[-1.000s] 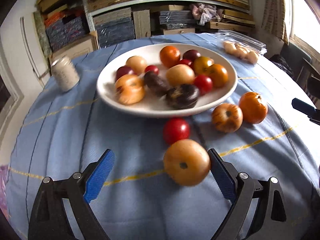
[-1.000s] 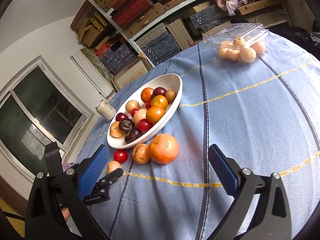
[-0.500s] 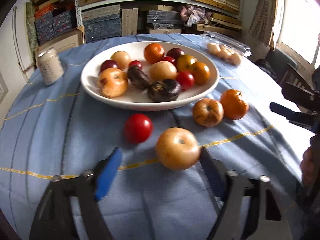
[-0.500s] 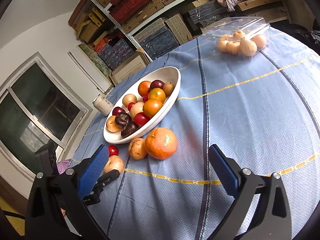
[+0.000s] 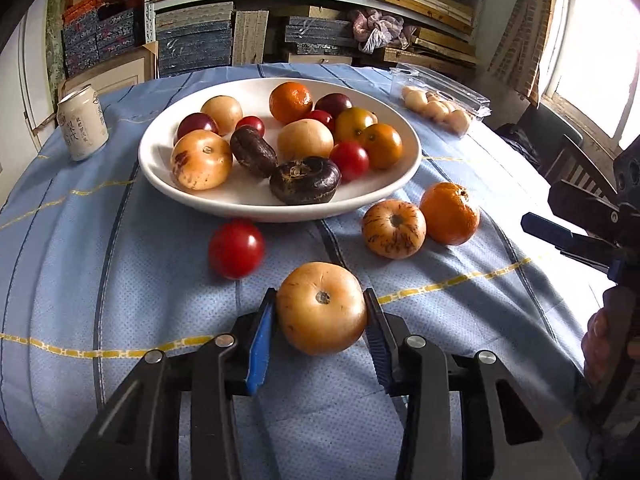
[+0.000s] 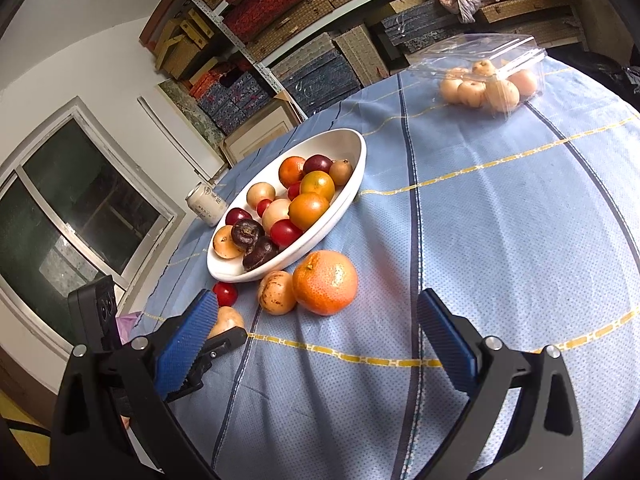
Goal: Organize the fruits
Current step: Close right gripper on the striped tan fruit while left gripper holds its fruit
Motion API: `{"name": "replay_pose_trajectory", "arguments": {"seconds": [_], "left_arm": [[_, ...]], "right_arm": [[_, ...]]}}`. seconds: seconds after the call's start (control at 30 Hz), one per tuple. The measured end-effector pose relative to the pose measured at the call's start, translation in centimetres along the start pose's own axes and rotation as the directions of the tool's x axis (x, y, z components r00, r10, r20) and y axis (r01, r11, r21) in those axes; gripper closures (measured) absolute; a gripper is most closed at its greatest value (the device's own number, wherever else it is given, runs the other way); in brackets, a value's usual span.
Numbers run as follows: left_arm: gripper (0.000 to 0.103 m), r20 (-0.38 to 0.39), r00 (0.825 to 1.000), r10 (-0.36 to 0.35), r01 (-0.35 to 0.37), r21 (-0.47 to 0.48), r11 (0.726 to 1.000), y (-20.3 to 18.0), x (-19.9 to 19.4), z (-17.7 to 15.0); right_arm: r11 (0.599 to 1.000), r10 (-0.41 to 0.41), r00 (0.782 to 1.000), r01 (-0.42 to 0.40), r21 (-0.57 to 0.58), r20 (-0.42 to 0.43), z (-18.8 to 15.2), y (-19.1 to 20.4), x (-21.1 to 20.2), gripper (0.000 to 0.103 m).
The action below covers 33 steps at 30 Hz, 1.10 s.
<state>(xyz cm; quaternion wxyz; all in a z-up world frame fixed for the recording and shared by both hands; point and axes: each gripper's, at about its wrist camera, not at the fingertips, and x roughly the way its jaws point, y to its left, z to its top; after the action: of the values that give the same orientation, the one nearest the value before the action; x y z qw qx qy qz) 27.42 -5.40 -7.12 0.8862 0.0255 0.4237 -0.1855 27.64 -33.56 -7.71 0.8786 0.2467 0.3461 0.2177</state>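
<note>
My left claw (image 5: 320,314) has just been closing and now pinches the tan fruit (image 5: 321,307) on the desk (image 5: 120,280); my right claw (image 6: 316,332) hangs spread, empty.

Tan round fruit (image 5: 321,307): stem end up, on cloth, in front of white bowl (image 5: 224,196), between blue pads. Red tomato (image 5: 236,249), speckled fruit (image 5: 393,229), tangerine (image 5: 449,219): loose by bowl's near rim. Approx. a dozen mixed fruits inside bowl.

A pale drink can (image 5: 83,122) stands upright on the blue tablecloth (image 5: 160,280).

Shelves (image 5: 320,4): stacked with woven boxes
Window (image 6: 76,216): dark glass, white wall
Tablecloth (image 6: 500,220): blue, yellow stripes
</note>
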Motion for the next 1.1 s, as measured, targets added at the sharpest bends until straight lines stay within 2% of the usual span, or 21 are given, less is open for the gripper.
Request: {"name": "replay_pose_trajectory", "arguments": {"seconds": [0.07,0.17,0.27,0.33,0.37,0.43,0.53,0.63,0.7,0.77,0.9,1.0,1.1], "left_arm": [[0.061,0.01,1.0,-0.008,0.008,0.001,1.0,0.0,-0.1,-0.1],[0.061,0.042,0.998,0.045,-0.046,0.032,0.998,-0.1,-1.1,-0.1],[0.061,0.058,0.994,0.092,-0.094,0.028,0.995,1.1,-2.3,0.0],[0.061,0.055,0.99,0.127,-0.128,0.013,0.992,2.4,-2.7,-0.3],[0.061,0.05,0.99,0.134,-0.134,0.004,0.991,3.1,-2.8,-0.4],[0.061,0.041,0.989,0.14,-0.139,-0.023,0.99,4.4,-3.0,-0.8],[0.061,0.047,0.99,0.131,-0.13,-0.032,0.991,4.9,-3.4,-1.0],[0.061,0.054,0.992,0.118,-0.117,-0.02,0.993,4.6,-3.5,-1.0],[0.061,0.049,0.993,0.109,-0.109,-0.015,0.994,4.5,-3.4,-1.1],[0.061,0.049,0.994,0.099,-0.098,-0.017,0.995,4.4,-3.4,-1.1],[0.061,0.053,0.995,0.085,-0.084,-0.025,0.996,4.6,-3.5,-1.2],[0.061,0.05,0.996,0.081,-0.079,-0.03,0.996,4.7,-3.4,-1.1],[0.061,0.046,0.996,0.078,-0.076,-0.033,0.997,4.8,-3.3,-1.1]], "right_arm": [[1.0,-0.004,1.0,0.004,-0.018,0.0,-0.1,0.3,-0.1,0.005],[0.998,-0.006,1.0,0.006,-0.06,0.001,-0.2,1.0,-0.2,0.005],[0.988,-0.004,1.0,0.005,-0.155,0.005,-0.6,2.5,-0.3,0.006],[0.97,-0.001,1.0,0.0,-0.244,-0.003,-1.4,4.1,0.0,0.011],[0.958,-0.002,1.0,-0.002,-0.288,-0.013,-1.8,4.8,0.1,0.021],[0.926,-0.008,0.999,-0.01,-0.377,-0.045,-2.7,6.4,0.8,0.032],[0.898,-0.032,0.999,0.009,-0.441,-0.044,-3.3,7.8,1.1,0.034],[0.894,-0.047,0.998,0.022,-0.447,-0.046,-3.1,8.4,1.7,0.035],[0.892,-0.061,0.996,0.024,-0.452,-0.068,-3.0,9.0,2.9,0.042],[0.87,-0.089,0.992,0.032,-0.491,-0.092,-2.9,9.9,4.4,0.042],[0.828,-0.173,0.981,0.097,-0.553,-0.087,-2.6,10.6,7.0,0.042],[0.831,-0.217,0.971,0.129,-0.541,-0.103,-1.8,9.9,8.7,0.044],[0.821,-0.226,0.97,0.139,-0.554,-0.092,-1.5,10.3,9.4,0.042]]}}
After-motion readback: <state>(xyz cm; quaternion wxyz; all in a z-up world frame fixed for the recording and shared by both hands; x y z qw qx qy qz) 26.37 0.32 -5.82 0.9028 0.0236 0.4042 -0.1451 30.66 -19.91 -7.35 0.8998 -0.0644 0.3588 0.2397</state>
